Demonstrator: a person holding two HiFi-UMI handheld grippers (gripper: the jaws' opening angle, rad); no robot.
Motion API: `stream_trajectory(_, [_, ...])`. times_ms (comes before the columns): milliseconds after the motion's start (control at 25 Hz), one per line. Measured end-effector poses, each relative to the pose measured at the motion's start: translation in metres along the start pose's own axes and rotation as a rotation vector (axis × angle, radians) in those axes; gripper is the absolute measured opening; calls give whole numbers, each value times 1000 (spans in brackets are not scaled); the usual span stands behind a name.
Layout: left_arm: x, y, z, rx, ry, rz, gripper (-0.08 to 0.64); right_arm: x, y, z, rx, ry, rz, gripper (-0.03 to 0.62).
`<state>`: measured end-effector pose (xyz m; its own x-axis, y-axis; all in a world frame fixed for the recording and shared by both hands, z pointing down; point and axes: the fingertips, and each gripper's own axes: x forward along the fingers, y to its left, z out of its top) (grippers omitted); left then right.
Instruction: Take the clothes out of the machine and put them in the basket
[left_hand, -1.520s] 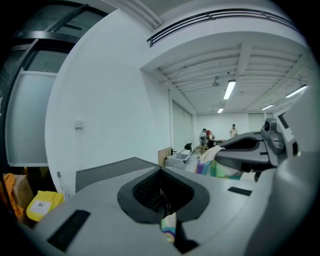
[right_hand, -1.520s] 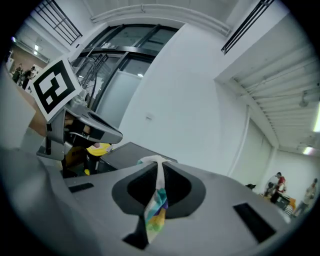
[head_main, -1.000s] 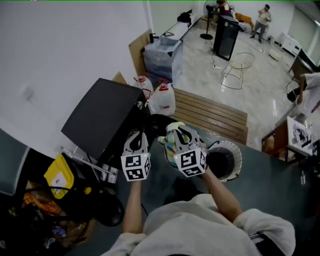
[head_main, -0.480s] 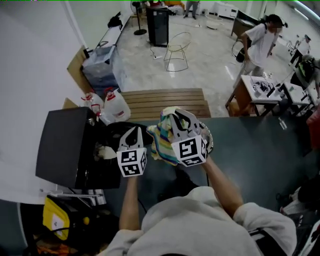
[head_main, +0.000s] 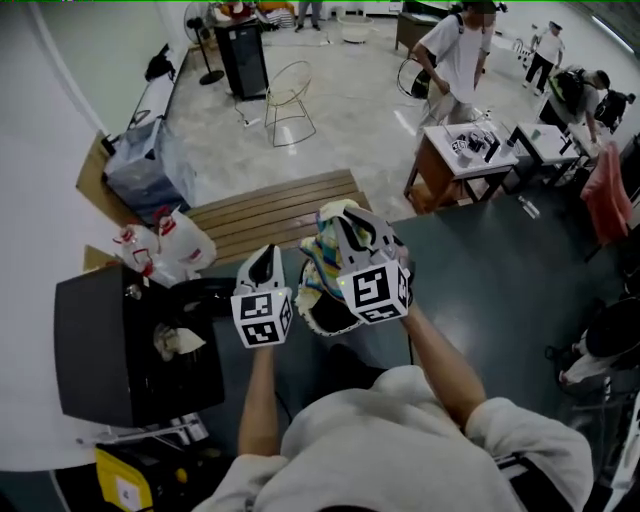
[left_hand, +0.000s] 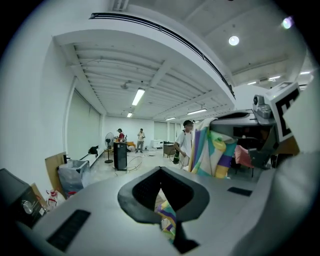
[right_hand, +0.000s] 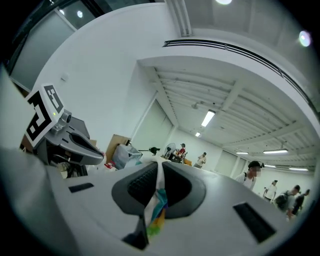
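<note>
While both jaw sets carry one load, main risk is a partial drop.

Head view: left hand-held gripper (head_main: 266, 262) and right hand-held gripper (head_main: 352, 232) sit side by side above the dark floor (head_main: 490, 280), right of the machine (head_main: 105, 345). The striped cloth (head_main: 318, 268) is bunched between them and over the right one. The pale rim below it looks like the basket (head_main: 318, 322), mostly covered. A pale item (head_main: 178, 340) lies in the machine's opening.

Left gripper view: jaws are closed on only a thin tail of cloth (left_hand: 167, 217), and the bulk hangs off the right unit. That tail could slip, or a hem could land outside the rim.

Right gripper view: jaws are pinched shut on a cloth fold (right_hand: 157, 210), which hangs below the pads.
</note>
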<state>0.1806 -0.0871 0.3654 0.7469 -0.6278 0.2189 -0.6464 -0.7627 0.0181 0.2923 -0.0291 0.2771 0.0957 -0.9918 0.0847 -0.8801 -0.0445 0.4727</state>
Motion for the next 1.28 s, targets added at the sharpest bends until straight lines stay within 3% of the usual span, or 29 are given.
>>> stream_trajectory(360, [59, -17, -38, -28, 117, 22, 17, 39, 9, -135, 96, 207, 114, 37])
stream_trajectory(800, [103, 7, -117, -110, 244, 102, 17, 90, 90, -303, 168, 456, 309, 38])
stream_trajectory(960, [106, 19, -134, -126, 270, 129, 17, 109, 122, -375, 204, 594, 361, 38])
stream_trajectory(1000, [106, 22, -137, -127, 275, 135, 17, 112, 129, -395, 221, 638, 376, 48])
stream_trajectory(1120, [105, 32, -145, -136, 283, 156, 17, 119, 142, -435, 265, 723, 407, 207])
stream_trajectory(1160, [104, 36, -147, -140, 284, 164, 17, 121, 142, -439, 270, 726, 404, 230])
stream_trajectory(1280, [100, 48, -151, -153, 285, 194, 17, 122, 140, -430, 265, 694, 399, 219])
